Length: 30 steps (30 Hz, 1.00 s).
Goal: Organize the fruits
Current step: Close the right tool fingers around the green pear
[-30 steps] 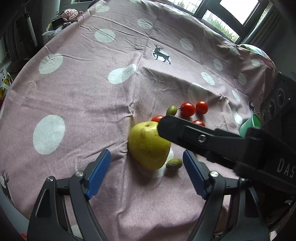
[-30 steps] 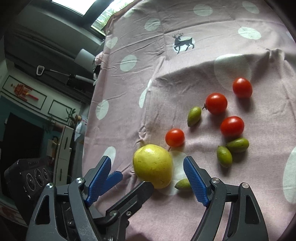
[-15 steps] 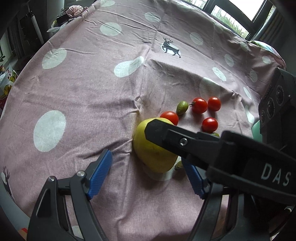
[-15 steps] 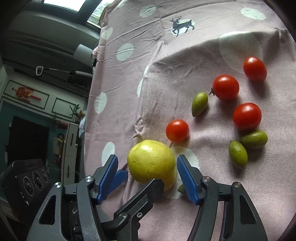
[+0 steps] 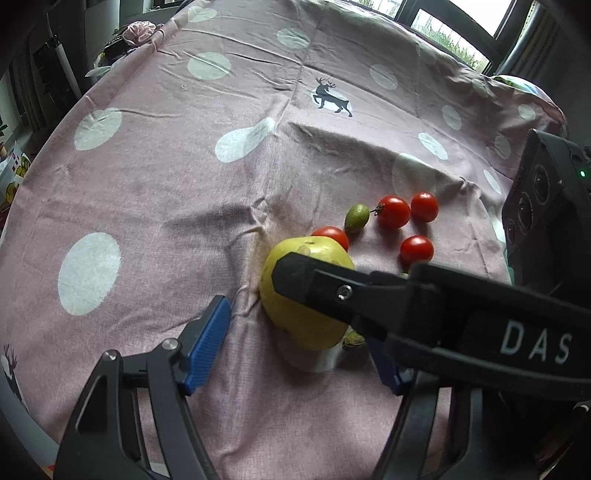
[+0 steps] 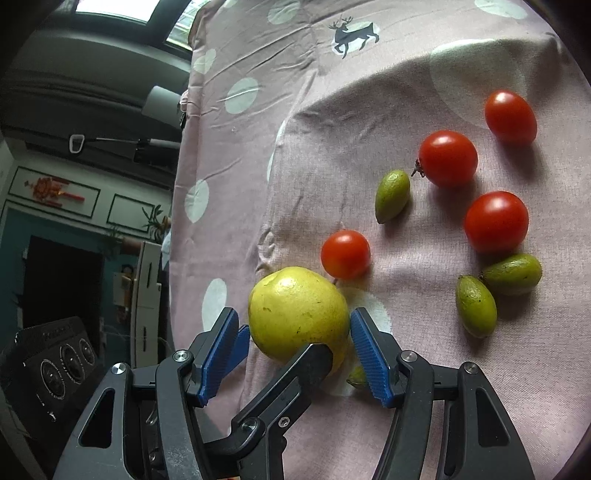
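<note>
On cloth (image 6: 295,110): right view shows 3 green fruits (image 6: 475,306); left, 2.

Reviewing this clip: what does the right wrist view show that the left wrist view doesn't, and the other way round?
Only the right wrist view: two green fruits lying side by side at the far right, and the room beyond the cloth's edge with a framed wall panel.

Only the left wrist view: the window past the table's far end, and the right gripper's black body crossing the picture.

Both: the yellow pear, four red tomatoes, a green fruit beside them, and the spotted pink cloth with its deer print.
</note>
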Each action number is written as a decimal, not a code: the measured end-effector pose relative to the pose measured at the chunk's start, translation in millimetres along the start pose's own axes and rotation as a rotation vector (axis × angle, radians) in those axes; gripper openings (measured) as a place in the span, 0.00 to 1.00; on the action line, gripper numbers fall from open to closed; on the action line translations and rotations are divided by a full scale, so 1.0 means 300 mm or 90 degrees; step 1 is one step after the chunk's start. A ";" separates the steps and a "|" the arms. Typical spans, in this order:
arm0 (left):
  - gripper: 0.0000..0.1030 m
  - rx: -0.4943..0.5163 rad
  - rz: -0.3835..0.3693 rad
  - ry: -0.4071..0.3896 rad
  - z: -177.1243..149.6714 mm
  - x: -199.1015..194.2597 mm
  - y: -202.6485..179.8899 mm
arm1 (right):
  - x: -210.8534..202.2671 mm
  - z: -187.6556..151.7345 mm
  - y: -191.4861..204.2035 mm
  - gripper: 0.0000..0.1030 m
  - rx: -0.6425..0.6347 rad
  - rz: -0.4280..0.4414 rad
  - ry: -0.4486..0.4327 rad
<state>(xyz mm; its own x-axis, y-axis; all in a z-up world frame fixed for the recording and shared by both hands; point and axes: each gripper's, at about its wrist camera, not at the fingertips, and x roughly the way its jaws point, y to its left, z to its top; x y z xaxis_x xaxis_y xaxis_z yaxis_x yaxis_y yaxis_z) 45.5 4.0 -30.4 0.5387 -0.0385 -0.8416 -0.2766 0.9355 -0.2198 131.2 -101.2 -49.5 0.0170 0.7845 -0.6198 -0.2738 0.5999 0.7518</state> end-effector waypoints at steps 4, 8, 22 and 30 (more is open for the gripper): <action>0.65 0.014 0.003 -0.009 -0.001 0.003 -0.011 | 0.001 -0.001 -0.013 0.61 0.002 0.006 0.002; 0.63 0.024 0.002 -0.014 -0.004 0.000 -0.011 | 0.000 -0.007 -0.012 0.59 0.002 -0.003 -0.003; 0.44 0.048 0.003 -0.048 -0.011 -0.058 -0.039 | -0.027 -0.019 0.036 0.59 -0.032 -0.032 -0.020; 0.45 0.052 0.002 -0.061 -0.011 -0.070 -0.061 | -0.060 -0.023 0.034 0.57 -0.035 -0.012 -0.037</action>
<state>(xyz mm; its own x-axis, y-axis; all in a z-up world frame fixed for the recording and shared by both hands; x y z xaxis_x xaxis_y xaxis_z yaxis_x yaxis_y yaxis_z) 36.7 -13.4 -10.2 0.6132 -0.0057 -0.7899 -0.2149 0.9611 -0.1737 121.6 -110.2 -32.4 0.0785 0.7817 -0.6187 -0.3259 0.6066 0.7251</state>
